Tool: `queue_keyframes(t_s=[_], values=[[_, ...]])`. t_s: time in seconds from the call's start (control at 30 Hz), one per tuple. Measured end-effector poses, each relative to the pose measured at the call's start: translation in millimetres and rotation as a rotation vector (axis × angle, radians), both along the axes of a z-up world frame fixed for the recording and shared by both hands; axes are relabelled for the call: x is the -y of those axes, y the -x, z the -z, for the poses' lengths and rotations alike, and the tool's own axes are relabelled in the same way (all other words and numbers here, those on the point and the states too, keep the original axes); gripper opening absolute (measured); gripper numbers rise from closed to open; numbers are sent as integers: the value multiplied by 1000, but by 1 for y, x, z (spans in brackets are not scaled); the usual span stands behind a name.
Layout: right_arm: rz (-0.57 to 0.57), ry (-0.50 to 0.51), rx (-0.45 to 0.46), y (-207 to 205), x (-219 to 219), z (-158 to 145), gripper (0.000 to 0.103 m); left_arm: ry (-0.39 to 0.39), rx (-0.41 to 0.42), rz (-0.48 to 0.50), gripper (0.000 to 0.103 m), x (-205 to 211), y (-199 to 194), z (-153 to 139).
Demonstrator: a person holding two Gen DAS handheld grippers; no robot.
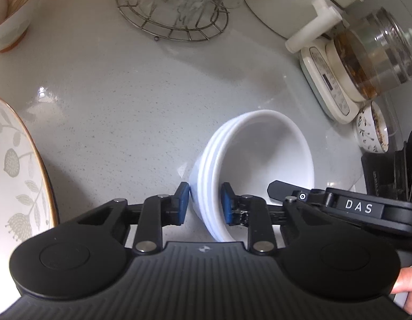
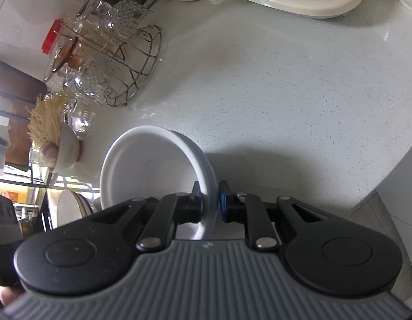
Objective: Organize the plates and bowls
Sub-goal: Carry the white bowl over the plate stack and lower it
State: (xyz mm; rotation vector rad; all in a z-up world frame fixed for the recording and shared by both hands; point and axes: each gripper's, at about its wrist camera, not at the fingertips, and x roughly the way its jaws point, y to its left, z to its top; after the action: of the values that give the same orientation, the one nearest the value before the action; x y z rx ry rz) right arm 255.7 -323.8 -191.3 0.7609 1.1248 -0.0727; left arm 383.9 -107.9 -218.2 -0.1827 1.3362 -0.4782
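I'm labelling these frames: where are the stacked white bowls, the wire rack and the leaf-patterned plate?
stacked white bowls [image 1: 262,146]: left wrist view, inner wall.
wire rack [image 1: 179,30]: left wrist view, base ring.
leaf-patterned plate [image 1: 16,176]: left wrist view, patterned face.

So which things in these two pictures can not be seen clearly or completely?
- Stack of white bowls, left wrist view: the base is hidden behind the left hand-held gripper.
- White bowl, right wrist view: the lower part is hidden behind the right hand-held gripper.
- Leaf-patterned plate, left wrist view: cut off by the left edge.
- Glasses in the wire rack, right wrist view: overlapping, so they cannot be counted.
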Motion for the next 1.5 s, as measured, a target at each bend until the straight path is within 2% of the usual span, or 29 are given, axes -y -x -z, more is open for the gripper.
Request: queue_keyframes(t_s=[0.3, 0.5, 0.8, 1.17, 1.5], values=[[7, 8, 14, 3, -7, -7, 16, 14, 23, 20, 27, -7, 2, -5], [3, 37, 44, 6, -12, -22, 16, 56, 10, 19, 28, -16, 0, -16], [-18, 40, 108, 9, -23, -56, 16, 91, 60, 14, 29, -34, 5, -56], [-110, 63, 222, 3, -64, -105, 18, 174, 125, -80, 29, -93, 18, -106], [-208, 42, 253, -7, -116, -108, 19, 189, 162, -170, 30, -158, 29, -113]])
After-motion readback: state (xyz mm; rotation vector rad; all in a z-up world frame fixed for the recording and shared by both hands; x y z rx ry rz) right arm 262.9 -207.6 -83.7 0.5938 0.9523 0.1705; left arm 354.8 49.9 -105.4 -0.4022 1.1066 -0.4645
